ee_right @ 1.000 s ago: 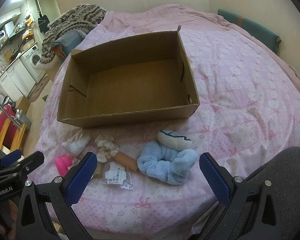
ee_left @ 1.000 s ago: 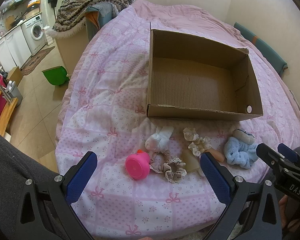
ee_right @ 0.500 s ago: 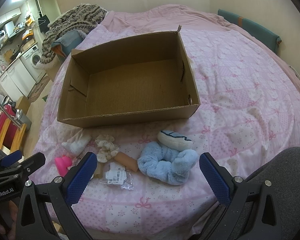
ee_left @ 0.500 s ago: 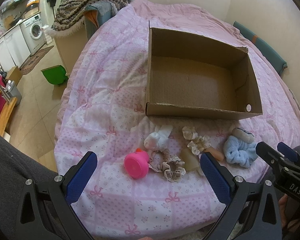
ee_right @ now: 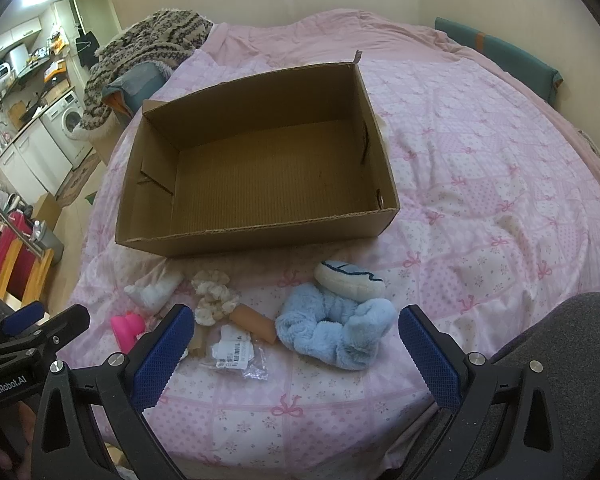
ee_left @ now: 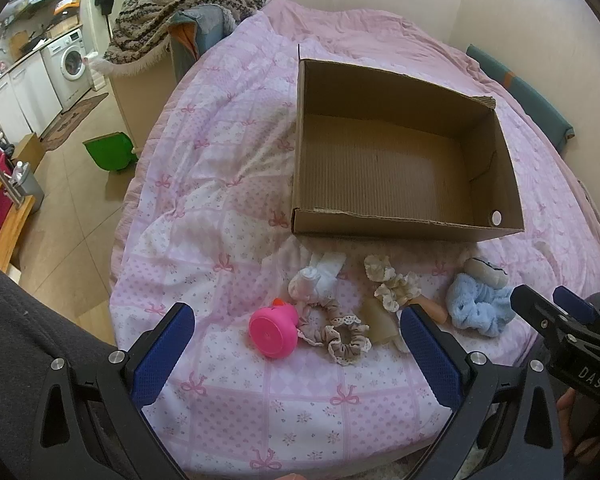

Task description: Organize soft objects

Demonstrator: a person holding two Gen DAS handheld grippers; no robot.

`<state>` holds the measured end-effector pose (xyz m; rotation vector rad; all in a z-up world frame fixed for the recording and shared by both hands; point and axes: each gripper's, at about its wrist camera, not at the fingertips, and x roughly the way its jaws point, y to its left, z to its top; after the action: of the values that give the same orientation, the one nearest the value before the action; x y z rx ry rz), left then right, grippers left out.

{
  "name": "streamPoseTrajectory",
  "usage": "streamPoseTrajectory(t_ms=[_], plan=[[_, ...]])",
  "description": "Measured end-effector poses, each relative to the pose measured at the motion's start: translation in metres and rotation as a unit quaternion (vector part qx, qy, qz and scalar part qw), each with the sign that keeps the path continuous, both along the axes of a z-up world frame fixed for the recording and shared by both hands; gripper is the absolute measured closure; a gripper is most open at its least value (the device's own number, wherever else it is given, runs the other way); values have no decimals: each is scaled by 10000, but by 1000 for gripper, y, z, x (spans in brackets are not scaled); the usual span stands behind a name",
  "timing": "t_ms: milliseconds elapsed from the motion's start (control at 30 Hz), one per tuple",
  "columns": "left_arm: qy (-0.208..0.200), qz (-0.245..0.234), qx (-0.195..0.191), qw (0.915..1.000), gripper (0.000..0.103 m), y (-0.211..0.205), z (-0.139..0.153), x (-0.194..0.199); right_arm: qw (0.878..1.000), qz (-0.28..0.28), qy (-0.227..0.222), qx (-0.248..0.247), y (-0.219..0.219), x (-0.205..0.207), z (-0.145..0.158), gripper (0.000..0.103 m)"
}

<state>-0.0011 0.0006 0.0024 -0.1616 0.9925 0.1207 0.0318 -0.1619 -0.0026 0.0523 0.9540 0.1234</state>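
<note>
Bed (ee_left: 220, 184) with pink quilt carries everything. Box (ee_left: 384, 168) sits open at 12 o'clock, nothing inside. Soft items line up just below its near wall: blue plush (ee_right: 336, 324) at 3 o'clock in left view, white sock (ee_left: 316, 276) and cream scrunchie (ee_left: 392, 284) centre, beige scrunchie (ee_left: 340, 332) touching pink toy (ee_left: 274, 330) at 6 o'clock. Plastic packet (ee_right: 236, 352) lies near the tan roll (ee_right: 256, 320). Left claw (ee_left: 296, 344) wide, holding nothing, hovering over the pink toy. Right claw (ee_right: 292, 344) wide, holding nothing, over the plush.
</note>
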Motion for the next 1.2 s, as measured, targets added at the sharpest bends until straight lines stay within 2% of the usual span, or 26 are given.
streamPoseTrajectory(t_ms=[1033,1200], plan=[[5,5,-15,10000,0,1,1,-1,10000,25,12,3,3,0,-1,0],[-5,80,-26,10000,0,4,2,-2,9988,163,403,222,1,10,-5,0]])
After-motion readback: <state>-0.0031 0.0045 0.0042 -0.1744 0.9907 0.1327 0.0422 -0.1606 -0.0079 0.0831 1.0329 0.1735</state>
